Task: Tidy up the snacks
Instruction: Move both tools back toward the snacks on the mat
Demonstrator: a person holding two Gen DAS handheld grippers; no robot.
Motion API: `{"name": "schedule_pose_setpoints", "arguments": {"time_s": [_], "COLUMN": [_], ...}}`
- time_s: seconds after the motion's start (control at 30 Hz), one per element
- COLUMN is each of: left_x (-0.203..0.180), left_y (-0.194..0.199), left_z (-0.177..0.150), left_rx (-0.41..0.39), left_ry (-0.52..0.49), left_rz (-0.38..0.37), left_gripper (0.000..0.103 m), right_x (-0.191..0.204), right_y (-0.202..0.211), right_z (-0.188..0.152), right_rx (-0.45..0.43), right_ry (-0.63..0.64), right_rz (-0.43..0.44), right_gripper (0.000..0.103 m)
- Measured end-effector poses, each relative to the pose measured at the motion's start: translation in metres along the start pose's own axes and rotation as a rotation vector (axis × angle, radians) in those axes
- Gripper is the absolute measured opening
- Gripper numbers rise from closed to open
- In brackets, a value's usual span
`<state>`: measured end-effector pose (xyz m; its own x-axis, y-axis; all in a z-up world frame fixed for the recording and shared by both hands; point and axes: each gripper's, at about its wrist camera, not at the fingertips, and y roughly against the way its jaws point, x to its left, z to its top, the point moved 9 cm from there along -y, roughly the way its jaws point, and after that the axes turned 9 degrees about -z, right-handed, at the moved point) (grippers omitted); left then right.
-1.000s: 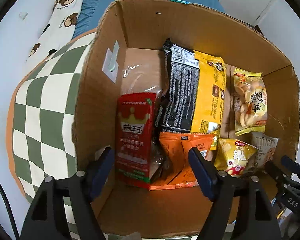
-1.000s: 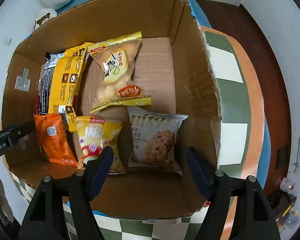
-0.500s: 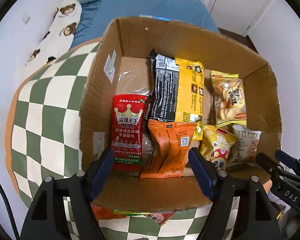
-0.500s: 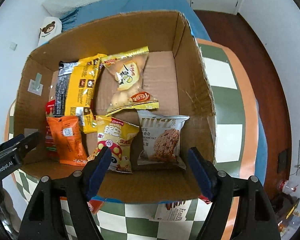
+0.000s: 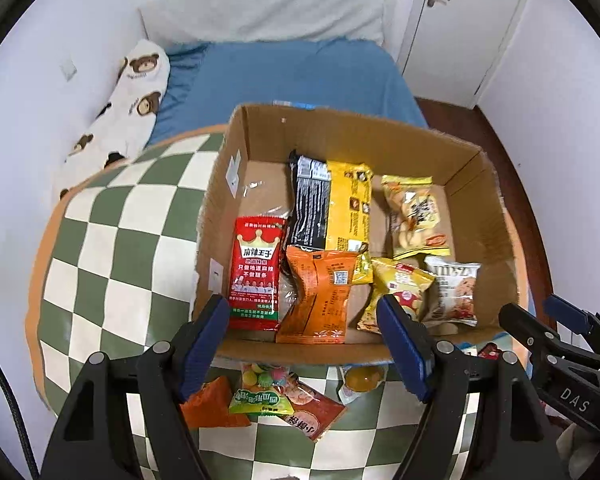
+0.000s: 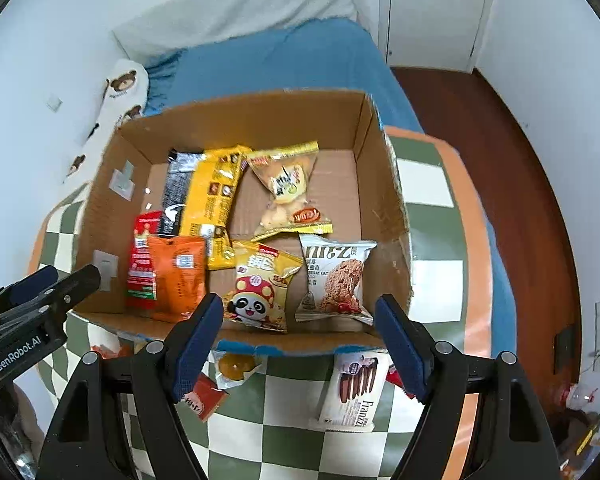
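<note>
A cardboard box (image 5: 476, 184) on the checkered cloth holds several snacks: a red packet (image 5: 256, 272), an orange packet (image 5: 320, 292), a black-and-yellow pack (image 5: 328, 204), a yellow biscuit bag (image 5: 414, 212), a panda chips bag (image 6: 260, 284) and an oat cookie packet (image 6: 336, 280). My left gripper (image 5: 302, 332) hangs open and empty above the box's near wall. My right gripper (image 6: 300, 330) hangs open and empty beside it, to the right. Loose on the cloth in front of the box lie a green candy bag (image 5: 260, 394), a jelly cup (image 6: 234, 364) and a Franzzi packet (image 6: 356, 392).
The checkered cloth (image 5: 112, 248) has an orange border. A blue bed (image 5: 284, 76) with a bear-print pillow (image 5: 128, 104) lies behind the box. White walls stand at left and right, with a door (image 5: 468, 20) at the back right and dark wood floor (image 6: 500, 152) to the right.
Both grippers have risen and drawn back from inside the box, so the whole box and the loose snacks in front of it have come into view. The jaws stayed equally wide.
</note>
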<state>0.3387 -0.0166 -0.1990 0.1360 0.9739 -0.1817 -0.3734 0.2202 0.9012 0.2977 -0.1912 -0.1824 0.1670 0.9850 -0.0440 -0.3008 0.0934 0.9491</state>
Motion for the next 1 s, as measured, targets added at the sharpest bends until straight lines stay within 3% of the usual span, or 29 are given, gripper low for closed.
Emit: {"name": "schedule_pose_setpoints", "arguments": {"time_s": [0.33, 0.57, 0.63, 0.7, 0.83, 1.0], "left_x": [-0.018, -0.020, -0.015, -0.007, 0.019, 0.047], "left_y": [0.055, 0.076, 0.073, 0.064, 0.020, -0.038], "left_z": [-0.012, -0.024, -0.034, -0.047, -0.086, -0.139], "left_rx": [-0.106, -0.139, -0.123, -0.094, 0.035, 0.226], "left_ry": [-0.042, -0.028, -0.010, 0.011, 0.071, 0.231], "left_rz": [-0.022, -0.043, -0.038, -0.023, 0.019, -0.010], "left_gripper": [0.075, 0.075, 0.075, 0.075, 0.075, 0.075], "right_x": [0.001, -0.001, -0.004, -0.009, -0.028, -0.053], "right_y": [0.061, 0.089, 0.089, 0.082, 0.039, -0.034], "right_z": [-0.014, -0.029, -0.038, -0.048, -0.079, -0.112], "right_rx": [-0.122, -0.166, -0.150, -0.130, -0.011, 0.127], "right_ry": [0.012, -0.019, -0.037, -0.062, -0.128, -0.187], "right_rz": [-0.009, 0.023, 0.042, 0.056, 0.068, 0.029], "right_gripper": [0.081, 0.081, 0.082, 0.090, 0.092, 0.092]}}
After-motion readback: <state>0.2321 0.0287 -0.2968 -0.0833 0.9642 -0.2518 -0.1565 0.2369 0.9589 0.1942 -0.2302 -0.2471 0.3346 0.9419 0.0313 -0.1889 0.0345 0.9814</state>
